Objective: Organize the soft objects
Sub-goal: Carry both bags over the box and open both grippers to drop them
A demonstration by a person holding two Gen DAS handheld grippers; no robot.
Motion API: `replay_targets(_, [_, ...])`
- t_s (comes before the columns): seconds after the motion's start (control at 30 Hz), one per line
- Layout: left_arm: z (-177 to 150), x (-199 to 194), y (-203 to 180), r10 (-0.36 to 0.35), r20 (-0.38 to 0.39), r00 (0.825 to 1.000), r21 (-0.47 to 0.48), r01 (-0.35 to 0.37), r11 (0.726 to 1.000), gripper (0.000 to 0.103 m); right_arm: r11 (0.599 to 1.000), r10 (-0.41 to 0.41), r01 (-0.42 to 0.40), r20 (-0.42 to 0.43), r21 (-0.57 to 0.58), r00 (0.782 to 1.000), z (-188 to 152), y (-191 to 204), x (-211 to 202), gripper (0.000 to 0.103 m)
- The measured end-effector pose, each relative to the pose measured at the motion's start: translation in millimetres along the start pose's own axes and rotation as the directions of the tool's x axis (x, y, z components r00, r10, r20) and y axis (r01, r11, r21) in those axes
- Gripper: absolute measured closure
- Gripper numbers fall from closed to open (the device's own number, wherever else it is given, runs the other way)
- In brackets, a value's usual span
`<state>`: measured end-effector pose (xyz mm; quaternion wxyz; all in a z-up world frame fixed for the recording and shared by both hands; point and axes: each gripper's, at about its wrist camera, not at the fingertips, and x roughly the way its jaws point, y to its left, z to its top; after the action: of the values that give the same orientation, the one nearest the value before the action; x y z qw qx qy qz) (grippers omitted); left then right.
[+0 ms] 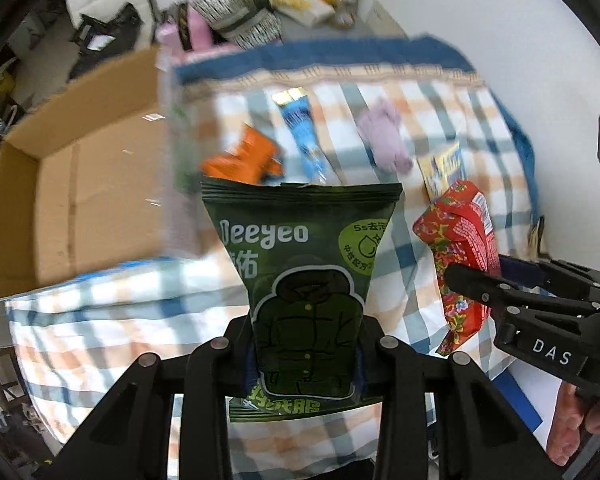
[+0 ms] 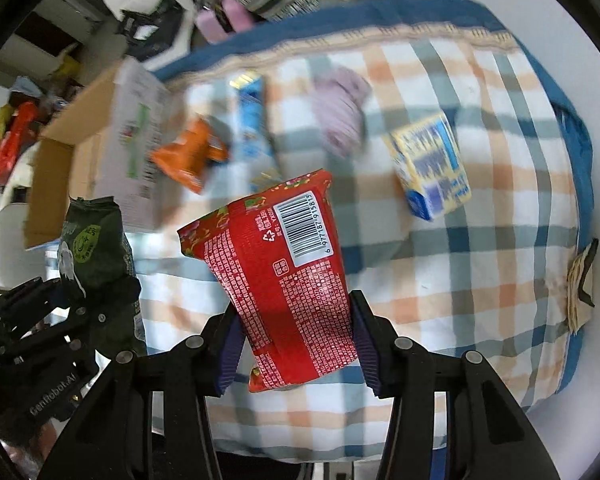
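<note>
My left gripper (image 1: 306, 354) is shut on a dark green Deeyeo packet (image 1: 304, 264) and holds it upright above the plaid cloth (image 1: 120, 320). My right gripper (image 2: 296, 340) is shut on a red floral packet (image 2: 276, 280), also lifted above the cloth; that packet shows in the left wrist view (image 1: 460, 248) at the right. The green packet and left gripper show in the right wrist view (image 2: 96, 248) at the left. On the cloth lie an orange packet (image 2: 188, 152), a blue packet (image 2: 252, 116), a lilac soft item (image 2: 340, 108) and a yellow-blue pack (image 2: 432, 168).
An open cardboard box (image 1: 60, 200) stands at the left edge of the cloth, its flap (image 2: 136, 148) raised. Clutter of pouches and boxes (image 1: 240, 16) sits beyond the cloth's far blue edge. A white surface (image 1: 500, 40) lies to the right.
</note>
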<state>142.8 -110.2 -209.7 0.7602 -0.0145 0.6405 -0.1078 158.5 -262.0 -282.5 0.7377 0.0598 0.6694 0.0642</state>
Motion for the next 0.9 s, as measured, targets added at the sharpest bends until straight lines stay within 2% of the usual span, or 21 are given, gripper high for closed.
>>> replay_targets(0.03, [-4, -11, 11, -0.006, 0.019, 1.0, -0.01, 0.006, 1.0, 0.072, 1.0, 0.013, -0.013, 0.016, -0.011, 1.0, 1, 9, -12, 0.052])
replay_targets(0.1, [-3, -31, 28, -0.006, 0.051, 0.999, -0.029, 0.007, 1.0, 0.072, 0.999, 0.038, -0.037, 0.039, -0.034, 0.999, -1, 13, -60, 0.052])
replay_targets(0.17, [-3, -54, 52, -0.008, 0.088, 0.996, -0.053, 0.013, 0.999, 0.072, 0.996, 0.062, -0.058, 0.063, -0.066, 0.996, 0, 33, -84, 0.052])
replay_targets(0.3, [1, -83, 97, 0.006, 0.141, 0.99, -0.1, 0.008, 0.995, 0.072, 0.985, 0.111, -0.098, 0.086, -0.14, 0.99, 10, 91, -110, 0.052])
replay_targets(0.4, [10, -96, 140, 0.044, 0.163, 0.986, -0.133, -0.022, 0.991, 0.072, 0.976, 0.137, -0.12, 0.089, -0.181, 0.987, 22, 139, -115, 0.052])
replay_targets(0.5, [26, -94, 183, 0.046, 0.143, 0.989, -0.172, -0.021, 0.985, 0.072, 0.975, 0.142, -0.125, 0.086, -0.181, 0.986, 41, 182, -110, 0.052])
replay_targets(0.63, [56, -68, 228, 0.015, 0.088, 0.996, -0.211, 0.004, 0.977, 0.072, 0.986, 0.127, -0.118, 0.07, -0.12, 0.989, 72, 223, -83, 0.052])
replay_targets(0.8, [93, -22, 274, -0.019, 0.007, 1.0, -0.237, 0.02, 0.971, 0.072, 0.997, 0.071, -0.07, 0.03, -0.027, 0.997, 113, 252, -32, 0.052])
replay_targets(0.9, [111, 3, 286, -0.026, -0.035, 0.999, -0.235, 0.017, 0.972, 0.072, 0.999, 0.039, -0.039, 0.002, 0.009, 0.999, 133, 260, -1, 0.052])
